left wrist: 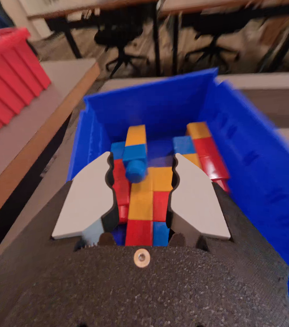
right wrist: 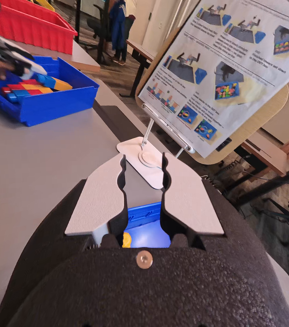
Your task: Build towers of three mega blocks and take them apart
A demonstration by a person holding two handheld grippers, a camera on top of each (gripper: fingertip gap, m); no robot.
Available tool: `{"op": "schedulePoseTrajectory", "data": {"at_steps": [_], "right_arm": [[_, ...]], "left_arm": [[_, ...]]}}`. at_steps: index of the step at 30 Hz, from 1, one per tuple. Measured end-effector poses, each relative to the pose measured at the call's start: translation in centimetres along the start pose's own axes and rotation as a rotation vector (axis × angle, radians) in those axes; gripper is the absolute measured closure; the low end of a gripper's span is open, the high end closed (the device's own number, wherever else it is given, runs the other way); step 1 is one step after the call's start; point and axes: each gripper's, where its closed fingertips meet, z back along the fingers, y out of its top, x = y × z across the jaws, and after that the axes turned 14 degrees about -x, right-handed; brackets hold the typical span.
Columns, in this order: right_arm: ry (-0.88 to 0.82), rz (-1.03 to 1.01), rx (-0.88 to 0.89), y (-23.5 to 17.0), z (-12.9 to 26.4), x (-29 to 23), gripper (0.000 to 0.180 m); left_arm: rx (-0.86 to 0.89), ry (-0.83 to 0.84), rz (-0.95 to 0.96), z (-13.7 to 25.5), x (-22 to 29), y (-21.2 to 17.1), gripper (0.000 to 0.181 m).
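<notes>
The mega blocks (left wrist: 141, 192) are hard, hollow plastic: light and stiff, I judge, with smooth sides that could slip, so the best hold is square across two flat opposite faces, clear of the stud. They are red, yellow and blue, clipped into short towers that lie on their sides, packed close together. One tower (left wrist: 135, 152) of yellow and blue rests tilted on top of the others, its round blue stud pointing toward the camera. All sit inside a blue bin (left wrist: 157, 109) on the grey desk (right wrist: 43, 159).

The left gripper (left wrist: 142, 158) hovers over the bin, fingers spread wide and holding nothing. The right gripper (right wrist: 143, 158), well apart, is likewise open and empty above a second blue bin (right wrist: 145, 212) holding a yellow piece (right wrist: 127, 239). A red bin (left wrist: 7, 79) stands on a neighbouring desk.
</notes>
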Motion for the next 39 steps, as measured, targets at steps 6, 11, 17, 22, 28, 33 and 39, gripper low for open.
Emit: {"op": "schedulePoseTrajectory", "data": {"at_steps": [6,11,17,22,28,33,39], "right_arm": [[0.075,0.013,0.051,1.3,0.4,-1.9,0.142],[0.082,0.026,0.049,1.4,0.4,-2.4,0.143],[0.087,0.06,0.07,2.2,0.4,-3.4,0.145],[0.084,0.146,0.068,3.4,0.3,-5.7,0.144],[0.152,0.252,0.084,4.9,0.1,-10.3,0.139],[0.337,0.372,0.05,4.5,0.0,-15.7,0.12],[0.557,0.46,0.008,2.4,-0.2,-20.5,0.142]], "left_arm": [[-0.185,0.131,-0.088,-4.6,-1.4,-2.4,0.121],[-0.223,0.151,-0.111,-5.2,-1.9,-2.5,0.143],[-0.081,0.101,-0.216,-1.3,0.3,1.0,0.147],[0.175,-0.001,-0.377,10.0,5.4,8.1,0.148],[0.47,-0.562,-0.633,26.0,19.0,8.2,0.148],[0.433,-1.016,-0.966,33.9,28.0,0.4,0.148],[0.444,-1.2,-1.097,36.2,32.2,-3.4,0.148]]}}
